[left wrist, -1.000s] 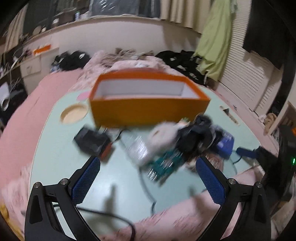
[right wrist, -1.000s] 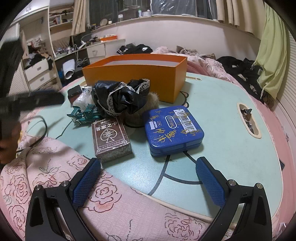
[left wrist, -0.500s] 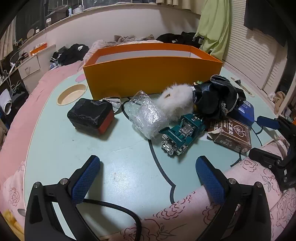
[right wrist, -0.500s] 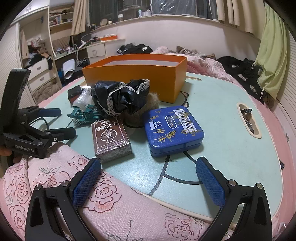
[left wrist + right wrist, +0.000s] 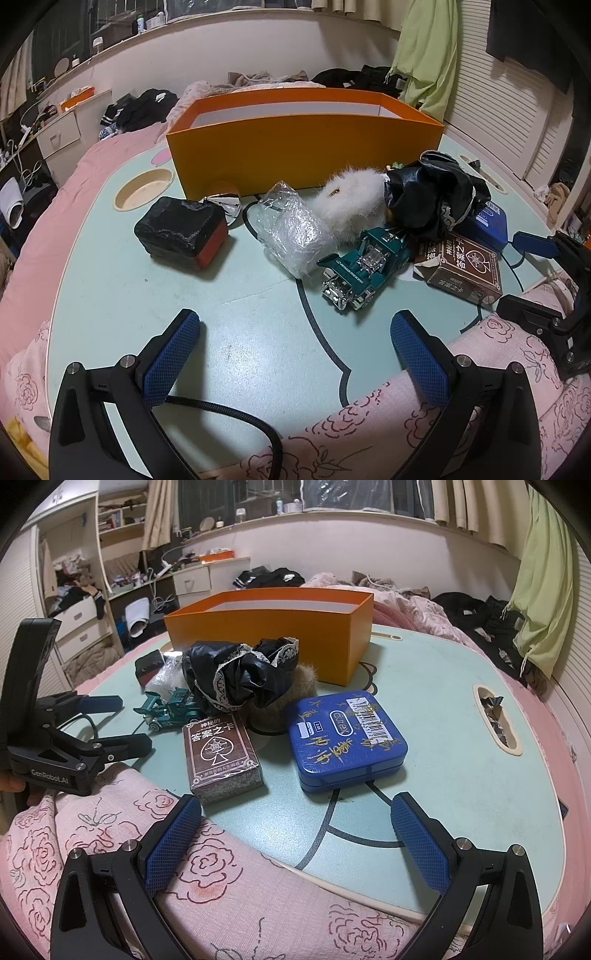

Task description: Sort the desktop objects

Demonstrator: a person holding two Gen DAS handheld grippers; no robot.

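Observation:
An empty orange box (image 5: 303, 147) stands at the back of the mint-green table (image 5: 229, 332). In front of it lie a black and red case (image 5: 181, 232), a clear plastic bag (image 5: 295, 232), a white furry item (image 5: 351, 199), a black lace-trimmed cloth (image 5: 432, 195), a teal toy car (image 5: 365, 266), a brown card box (image 5: 221, 753) and a blue tin (image 5: 347, 738). My left gripper (image 5: 295, 354) is open and empty, short of the toy car. My right gripper (image 5: 295, 834) is open and empty, just short of the card box and the tin.
Pink floral bedding (image 5: 258, 904) covers the table's near edge. The tabletop has a round cup recess (image 5: 144, 188) at the left and a slot (image 5: 496, 720) at the right. A black cable (image 5: 236, 417) runs under my left gripper. Drawers and clothes fill the room behind.
My left gripper has come down from a higher, blurred view to the table's near edge and settled close to the objects. The right gripper has stayed still.

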